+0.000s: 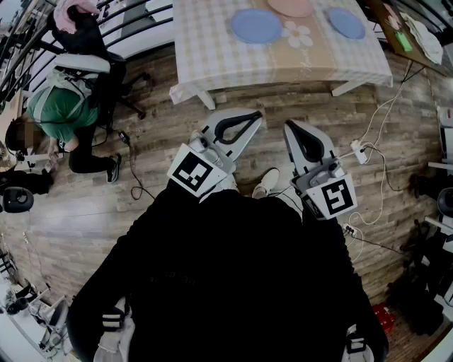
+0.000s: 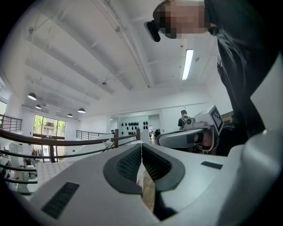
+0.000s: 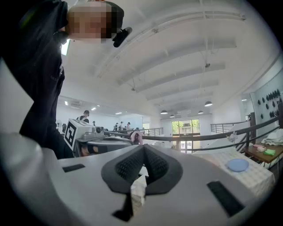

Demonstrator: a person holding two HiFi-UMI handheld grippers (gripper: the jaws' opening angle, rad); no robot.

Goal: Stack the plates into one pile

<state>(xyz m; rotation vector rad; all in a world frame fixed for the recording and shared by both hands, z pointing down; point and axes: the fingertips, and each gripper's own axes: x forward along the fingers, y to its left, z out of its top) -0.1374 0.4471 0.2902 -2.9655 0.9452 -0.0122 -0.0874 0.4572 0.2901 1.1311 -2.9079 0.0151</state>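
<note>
Two blue plates (image 1: 256,25) and a pink plate (image 1: 290,7) lie on the table (image 1: 212,56); left gripper (image 1: 253,117) and right gripper (image 1: 290,127), square-marked, sit closed, empty.

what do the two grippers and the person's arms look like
The left gripper and the right gripper match: smooth white plastic shells that taper to a narrow tip. Each has a cube at the back with black-and-white square markers. The insides of the jaws are lined with dark grey ribbed pads. No cables show on them. The person wears a black top.
</note>
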